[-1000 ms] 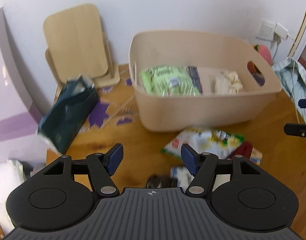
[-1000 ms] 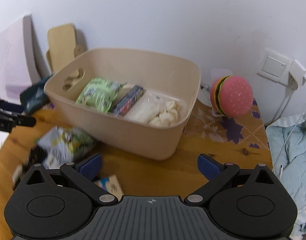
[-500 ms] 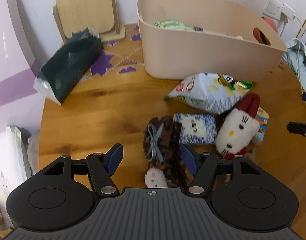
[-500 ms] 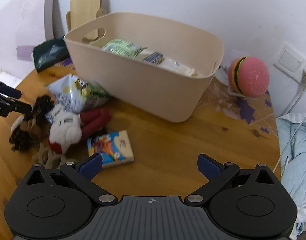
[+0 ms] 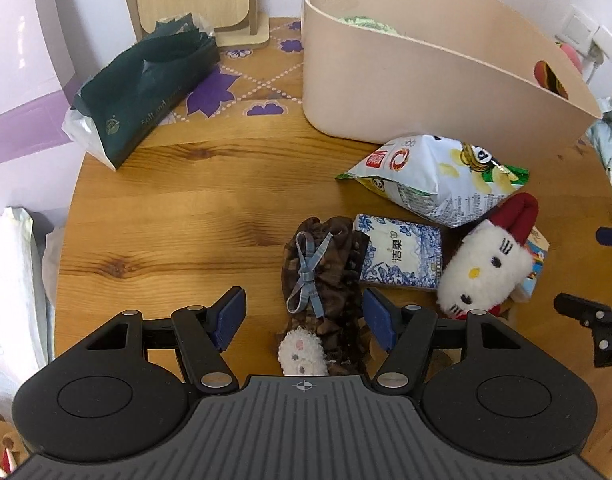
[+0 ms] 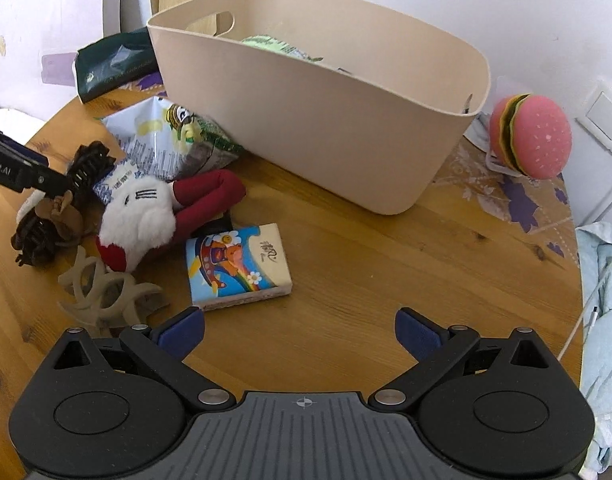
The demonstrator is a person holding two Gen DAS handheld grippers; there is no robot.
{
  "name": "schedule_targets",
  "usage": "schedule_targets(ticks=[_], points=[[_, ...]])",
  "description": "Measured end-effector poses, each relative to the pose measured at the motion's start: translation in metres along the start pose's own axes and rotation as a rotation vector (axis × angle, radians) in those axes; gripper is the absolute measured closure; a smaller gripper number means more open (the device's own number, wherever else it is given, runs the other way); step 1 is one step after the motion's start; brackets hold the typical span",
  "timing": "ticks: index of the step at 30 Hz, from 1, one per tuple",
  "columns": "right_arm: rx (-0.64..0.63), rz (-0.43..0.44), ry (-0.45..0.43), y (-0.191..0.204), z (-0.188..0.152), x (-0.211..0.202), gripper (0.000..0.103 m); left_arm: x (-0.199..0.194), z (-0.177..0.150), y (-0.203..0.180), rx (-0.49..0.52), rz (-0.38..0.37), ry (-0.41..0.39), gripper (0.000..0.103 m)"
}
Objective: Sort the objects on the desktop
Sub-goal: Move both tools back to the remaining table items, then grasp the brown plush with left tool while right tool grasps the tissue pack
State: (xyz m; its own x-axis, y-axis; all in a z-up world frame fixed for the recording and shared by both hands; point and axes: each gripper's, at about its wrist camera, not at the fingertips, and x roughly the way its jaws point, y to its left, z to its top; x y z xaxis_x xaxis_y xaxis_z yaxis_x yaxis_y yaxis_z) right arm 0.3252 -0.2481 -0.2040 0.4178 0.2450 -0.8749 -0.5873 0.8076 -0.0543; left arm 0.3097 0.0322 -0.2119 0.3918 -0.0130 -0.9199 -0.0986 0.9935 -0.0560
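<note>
My left gripper (image 5: 304, 316) is open just above the round wooden table, its pads either side of a brown frilly hair clip with a blue bow (image 5: 320, 276). Beside the clip lie a blue-white tissue pack (image 5: 400, 252), a white and red plush cat (image 5: 488, 264) and a snack bag (image 5: 434, 178). The beige bin (image 5: 406, 84) stands behind them. My right gripper (image 6: 300, 334) is open and empty above bare table, near a colourful cartoon tissue pack (image 6: 238, 266) and a beige claw clip (image 6: 102, 288). The plush (image 6: 146, 216) and bin (image 6: 326, 116) show there too.
A dark green tissue bag (image 5: 146, 84) and a wooden stand (image 5: 202, 0) sit at the back left. A pink burger toy (image 6: 530, 136) stands right of the bin. Light blue cloth and a white cable (image 6: 602, 280) hang past the table's right edge.
Both grippers have come down and tilted toward the table. The left one has closed in on the brown hair clip, which now lies between its open pads. The right stays open.
</note>
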Motion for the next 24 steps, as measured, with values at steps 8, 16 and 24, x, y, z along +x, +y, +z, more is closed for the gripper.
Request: schedule_targets(ticks=[8, 16, 24], points=[[-0.041, 0.01, 0.021, 0.01, 0.006, 0.016, 0.0, 0.019, 0.003, 0.001, -0.061, -0.005, 0.048, 0.037], [-0.064, 0.022, 0.016, 0.018, 0.019, 0.029, 0.0, 0.029, 0.007, 0.001, -0.076, -0.013, 0.066, 0.034], [-0.077, 0.035, 0.007, 0.021, 0.023, 0.042, 0.005, 0.027, 0.006, 0.0, -0.064, 0.029, 0.059, 0.035]])
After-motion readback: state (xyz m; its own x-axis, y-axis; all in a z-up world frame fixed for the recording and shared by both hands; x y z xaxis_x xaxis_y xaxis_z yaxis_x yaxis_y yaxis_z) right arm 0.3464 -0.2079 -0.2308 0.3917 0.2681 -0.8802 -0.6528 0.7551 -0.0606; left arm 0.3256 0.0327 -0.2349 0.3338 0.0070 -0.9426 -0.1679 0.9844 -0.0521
